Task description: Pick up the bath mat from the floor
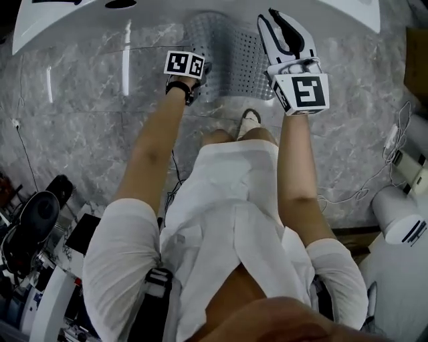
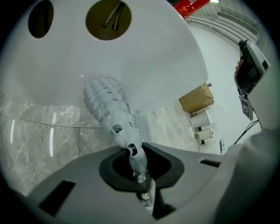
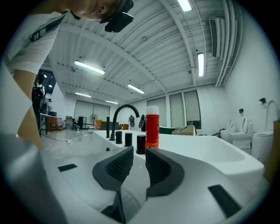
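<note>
Lift step in hand. Left claw (image 2: pixel 138 164) pinching bath mat (image 2: pixel 109 109) edge. Mat hangs bunched over floor (image 2: pixel 43 131) beside tub (image 2: pixel 153 52), low end possibly touching. Right claw (image 3: pixel 134 164) spread, empty. Next: raise until mat clears floor.

A grey marble floor (image 1: pixel 87 100) meets a white bathtub (image 1: pixel 67 20) bearing a black faucet (image 3: pixel 124 109) and red bottle (image 3: pixel 152 129) on its rim, under ceiling strip lights (image 3: pixel 89 67), with tall windows (image 3: pixel 183 109) behind.
</note>
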Available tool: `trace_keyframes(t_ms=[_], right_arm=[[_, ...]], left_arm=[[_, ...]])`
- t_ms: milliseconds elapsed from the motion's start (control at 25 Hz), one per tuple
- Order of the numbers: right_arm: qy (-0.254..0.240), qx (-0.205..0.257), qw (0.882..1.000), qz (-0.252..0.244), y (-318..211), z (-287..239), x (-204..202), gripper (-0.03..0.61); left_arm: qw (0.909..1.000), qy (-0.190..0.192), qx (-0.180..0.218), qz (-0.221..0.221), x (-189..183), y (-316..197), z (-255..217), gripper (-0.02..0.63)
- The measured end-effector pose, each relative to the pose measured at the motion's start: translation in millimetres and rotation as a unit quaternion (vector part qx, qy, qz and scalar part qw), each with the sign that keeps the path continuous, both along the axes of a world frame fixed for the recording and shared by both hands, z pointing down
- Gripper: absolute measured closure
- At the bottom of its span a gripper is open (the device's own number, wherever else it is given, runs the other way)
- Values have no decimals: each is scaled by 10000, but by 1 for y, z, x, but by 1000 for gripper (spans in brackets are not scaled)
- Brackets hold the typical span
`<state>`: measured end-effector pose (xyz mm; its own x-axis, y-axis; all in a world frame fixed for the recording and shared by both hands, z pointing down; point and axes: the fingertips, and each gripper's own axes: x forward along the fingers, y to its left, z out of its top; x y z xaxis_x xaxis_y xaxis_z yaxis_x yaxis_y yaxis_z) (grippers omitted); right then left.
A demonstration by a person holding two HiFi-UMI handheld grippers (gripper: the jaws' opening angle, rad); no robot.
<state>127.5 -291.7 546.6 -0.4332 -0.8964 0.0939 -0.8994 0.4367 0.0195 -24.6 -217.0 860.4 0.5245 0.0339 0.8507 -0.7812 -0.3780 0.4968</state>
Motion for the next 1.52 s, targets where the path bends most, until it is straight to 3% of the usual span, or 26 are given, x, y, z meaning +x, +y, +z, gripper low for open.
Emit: trace_keyframes(t_ms=[280,600,800,1200,1520], right_arm=[[-49,-371,9983,447,41,-111,49,474],[-138,-272,9981,533,66,-245,70,476],[-119,-55,9994,314,74,-316,63,477],[-168,212,9990,361,86,-384,89,498],[122,216,9995,183,74,-391,70,551]], left_arm=[[9984,-282,92,476,27,18,-130,571],[9985,-331,129,424,28,48,-279,571],[9962,-499,348,630,14,68,-362,572],[9947,-556,560,652,-19,76,-455,572],[9946,-484,786,470,-48,75,-485,572]])
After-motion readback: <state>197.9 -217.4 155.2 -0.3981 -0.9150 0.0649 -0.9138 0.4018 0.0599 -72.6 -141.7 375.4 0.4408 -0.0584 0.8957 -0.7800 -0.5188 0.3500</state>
